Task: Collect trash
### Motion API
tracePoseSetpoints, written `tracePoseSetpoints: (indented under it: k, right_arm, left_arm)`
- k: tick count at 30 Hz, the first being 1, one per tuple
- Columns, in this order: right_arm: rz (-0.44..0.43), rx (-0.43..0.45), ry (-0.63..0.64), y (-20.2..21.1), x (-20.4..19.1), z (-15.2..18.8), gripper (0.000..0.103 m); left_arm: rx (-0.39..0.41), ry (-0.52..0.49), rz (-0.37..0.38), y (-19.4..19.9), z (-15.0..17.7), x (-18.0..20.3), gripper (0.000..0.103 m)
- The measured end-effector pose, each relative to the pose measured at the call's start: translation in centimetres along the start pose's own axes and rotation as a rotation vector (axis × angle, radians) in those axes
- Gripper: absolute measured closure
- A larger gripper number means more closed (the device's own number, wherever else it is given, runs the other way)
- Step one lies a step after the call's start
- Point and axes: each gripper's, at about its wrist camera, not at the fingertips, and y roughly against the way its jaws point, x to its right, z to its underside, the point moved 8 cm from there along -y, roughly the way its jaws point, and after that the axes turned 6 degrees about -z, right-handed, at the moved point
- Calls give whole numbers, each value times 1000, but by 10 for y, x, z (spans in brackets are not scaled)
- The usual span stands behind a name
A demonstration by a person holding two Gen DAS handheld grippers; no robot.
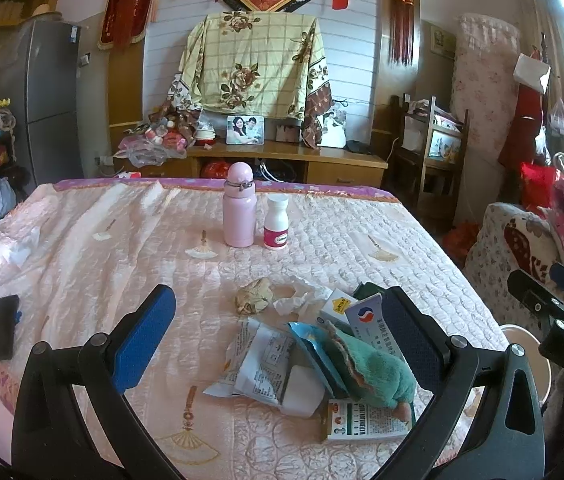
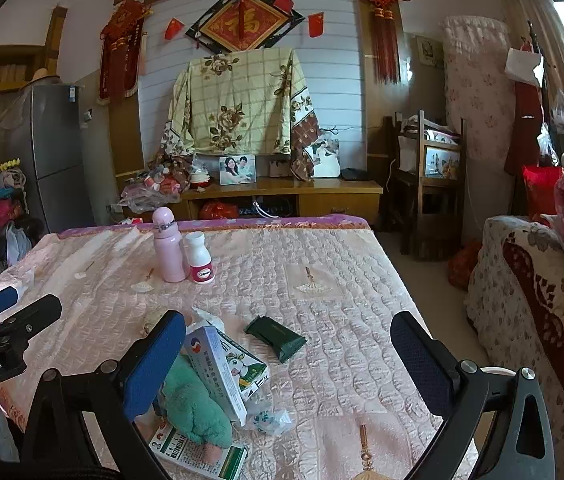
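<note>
A heap of litter lies on the pink quilted bed (image 1: 122,240): a crumpled brown paper ball (image 1: 253,297), white tissue (image 1: 302,300), a torn white wrapper (image 1: 258,364), a blue packet (image 1: 310,344) and medicine boxes (image 1: 366,424). A teal plush toy (image 1: 370,368) rests on top of them. My left gripper (image 1: 282,340) hovers open over the heap, holding nothing. My right gripper (image 2: 288,360) is open too, with a dark green packet (image 2: 276,336) lying on the bed (image 2: 322,280) just beyond its fingers. A medicine box (image 2: 222,368) and the plush toy (image 2: 194,404) sit by its left finger.
A pink bottle (image 1: 239,208) and a white pill bottle (image 1: 276,222) stand upright further back on the bed. A black flat device (image 1: 2,328) lies at the bed's left edge. A white round rim (image 1: 530,348) shows beside the bed, near a floral sofa (image 2: 530,300).
</note>
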Motion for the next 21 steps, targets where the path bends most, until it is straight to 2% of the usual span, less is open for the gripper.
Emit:
tracePoseSetpoints:
  k: [21]
  right_arm:
    - [9, 8, 12, 3, 0, -6, 1]
  left_arm:
    - [27, 0, -17, 2, -5, -8, 0]
